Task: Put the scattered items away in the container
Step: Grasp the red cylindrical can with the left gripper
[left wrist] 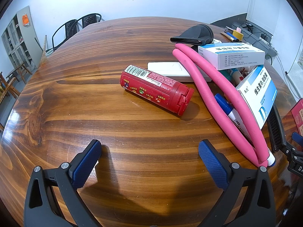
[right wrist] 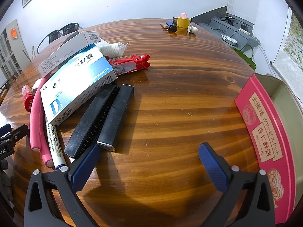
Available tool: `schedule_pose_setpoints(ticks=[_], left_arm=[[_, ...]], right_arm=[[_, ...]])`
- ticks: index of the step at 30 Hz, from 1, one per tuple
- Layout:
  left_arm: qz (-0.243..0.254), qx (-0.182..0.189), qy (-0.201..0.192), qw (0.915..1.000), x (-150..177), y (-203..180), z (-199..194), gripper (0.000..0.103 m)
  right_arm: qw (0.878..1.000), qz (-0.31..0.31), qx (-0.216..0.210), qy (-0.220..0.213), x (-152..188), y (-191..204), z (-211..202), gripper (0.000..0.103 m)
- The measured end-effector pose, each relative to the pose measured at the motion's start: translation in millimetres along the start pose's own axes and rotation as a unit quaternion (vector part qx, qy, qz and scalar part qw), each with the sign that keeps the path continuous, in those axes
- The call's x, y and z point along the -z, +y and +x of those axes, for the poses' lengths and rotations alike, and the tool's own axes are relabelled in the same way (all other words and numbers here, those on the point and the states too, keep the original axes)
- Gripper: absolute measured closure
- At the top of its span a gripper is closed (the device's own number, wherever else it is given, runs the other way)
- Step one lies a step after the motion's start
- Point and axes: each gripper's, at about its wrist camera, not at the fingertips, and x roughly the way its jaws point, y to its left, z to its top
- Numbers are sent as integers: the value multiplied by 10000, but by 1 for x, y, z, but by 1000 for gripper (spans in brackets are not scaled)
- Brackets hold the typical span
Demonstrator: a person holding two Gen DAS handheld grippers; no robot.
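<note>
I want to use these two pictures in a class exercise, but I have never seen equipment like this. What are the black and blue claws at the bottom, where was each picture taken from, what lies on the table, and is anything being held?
The claws are two hand-held grippers, one in each of a person's hands, each carrying a wide-angle camera looking along its fingers. One picture comes from the left gripper, the other from the right gripper. Both stand open and hold nothing. On the wooden table lie a red bottle on its side, a bent pink foam tube, medicine boxes, a whiteboard marker, a black brush and a red packet. The pink tin at the right edge is probably the container.
</note>
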Motion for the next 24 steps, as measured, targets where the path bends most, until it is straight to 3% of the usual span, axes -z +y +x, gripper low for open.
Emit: schedule_pose_setpoints(ticks=[10,13,17,24], left_arm=[[169,116,181,9996,-10,-1,7,0],[111,160,332,9993,-21,-1,10,5],[-316,268,226,9989,-44,2,3,6],[-940,50,633,9935,-71,-1,29,6]], right_arm=[[9992,254,115,271,-16,1,12,0],[9991,253,125,306,-14,1,7,0],[9992,248,140,292,-11,2,6,0],[9992,257,149,272,-12,2,7,0]])
